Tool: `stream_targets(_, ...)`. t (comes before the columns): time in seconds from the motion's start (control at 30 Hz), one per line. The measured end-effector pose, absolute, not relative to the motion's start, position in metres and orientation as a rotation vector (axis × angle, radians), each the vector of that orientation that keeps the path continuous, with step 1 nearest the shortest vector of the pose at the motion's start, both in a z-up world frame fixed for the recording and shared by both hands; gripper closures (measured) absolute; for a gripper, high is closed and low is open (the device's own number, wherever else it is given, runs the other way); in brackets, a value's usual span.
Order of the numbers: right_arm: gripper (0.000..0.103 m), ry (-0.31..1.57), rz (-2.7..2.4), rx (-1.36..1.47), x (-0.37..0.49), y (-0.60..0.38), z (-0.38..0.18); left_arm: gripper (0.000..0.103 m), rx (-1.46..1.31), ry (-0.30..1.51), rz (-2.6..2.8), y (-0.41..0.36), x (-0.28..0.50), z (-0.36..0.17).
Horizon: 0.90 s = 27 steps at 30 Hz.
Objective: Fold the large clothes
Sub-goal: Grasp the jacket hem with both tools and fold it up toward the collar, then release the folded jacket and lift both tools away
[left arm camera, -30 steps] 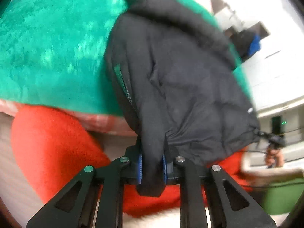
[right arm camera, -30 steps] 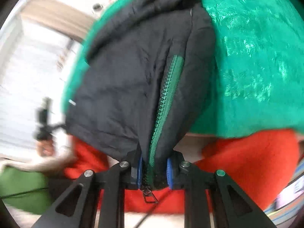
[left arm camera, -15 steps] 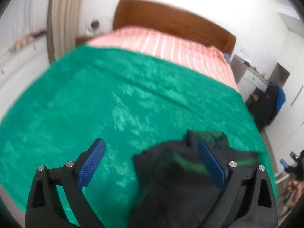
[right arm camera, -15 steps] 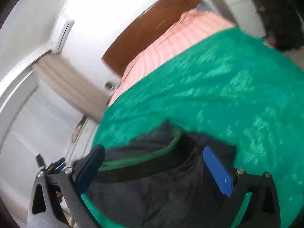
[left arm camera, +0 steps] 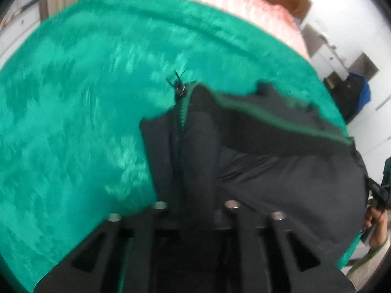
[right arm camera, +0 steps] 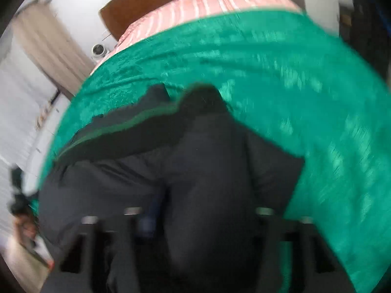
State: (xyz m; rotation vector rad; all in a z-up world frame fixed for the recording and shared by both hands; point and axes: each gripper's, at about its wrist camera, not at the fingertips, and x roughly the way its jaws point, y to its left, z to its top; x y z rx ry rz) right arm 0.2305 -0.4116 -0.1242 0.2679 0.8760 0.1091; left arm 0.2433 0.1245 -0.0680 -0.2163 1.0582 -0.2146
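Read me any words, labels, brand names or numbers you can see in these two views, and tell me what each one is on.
None can be read.
Black jacket: no logo or tag shows; its zipper bears no legible marking.
Green blanket: only its plush pattern, no text.
Striped pink bedding: stripes only.
Cabinets at the far wall: too small and blurred to show any lettering.

No text, label, brand, number or sign can be read in either view — both are blurred by motion.
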Motion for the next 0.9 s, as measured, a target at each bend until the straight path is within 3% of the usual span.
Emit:
stream_targets(0.17,0.083,0.625,0.058,0.23,0.208,-0.423,-0.068,0.093,-0.177,0.803,-0.231,0.11,0.244,-0.001)
stream_targets(0.23,0.083,0.666,0.012,0.207,0.226,-0.421,-0.085,0.09,-0.074,0.776,-0.16,0.093,0.257,-0.011)
stream_targets(0.3,0.08,0.803,-0.029,0.201,0.251,-0.422,-0.132,0.083,0.03,0.887,-0.091,0.078,0.277,-0.06)
stream_targets(0.37,0.063,0.903,-0.022,0.271,0.263,-0.424,-0.174,0.061,0.059,0.978,-0.071,0.073,0.281,-0.105)
stream_targets(0.4,0.063,0.888,-0.024,0.303,0.26,-0.425,-0.181,0.059,0.058,0.928,-0.05,0.074,0.274,-0.107)
stream_targets(0.47,0.057,0.855,-0.049,0.318,0.251,-0.426,-0.18,0.032,0.067,0.91,0.005,0.076,0.266,-0.097)
stream_targets(0.5,0.055,0.855,-0.048,0.322,0.247,-0.428,-0.177,0.028,0.077,0.914,0.009,0.079,0.262,-0.091)
stream_targets(0.6,0.032,0.776,-0.054,0.333,0.22,-0.433,-0.151,0.027,0.043,0.817,-0.024,0.086,0.238,-0.057)
stream_targets(0.67,0.02,0.707,-0.042,0.333,0.201,-0.433,-0.134,0.018,-0.019,0.735,-0.104,0.084,0.223,-0.03)
stream_targets(0.77,0.02,0.64,0.006,0.337,0.159,-0.423,-0.111,0.007,-0.071,0.657,-0.245,0.056,0.219,0.0)
stream_targets(0.9,0.02,0.587,0.118,0.413,0.101,-0.399,-0.104,0.004,-0.029,0.682,-0.409,-0.019,0.223,0.009)
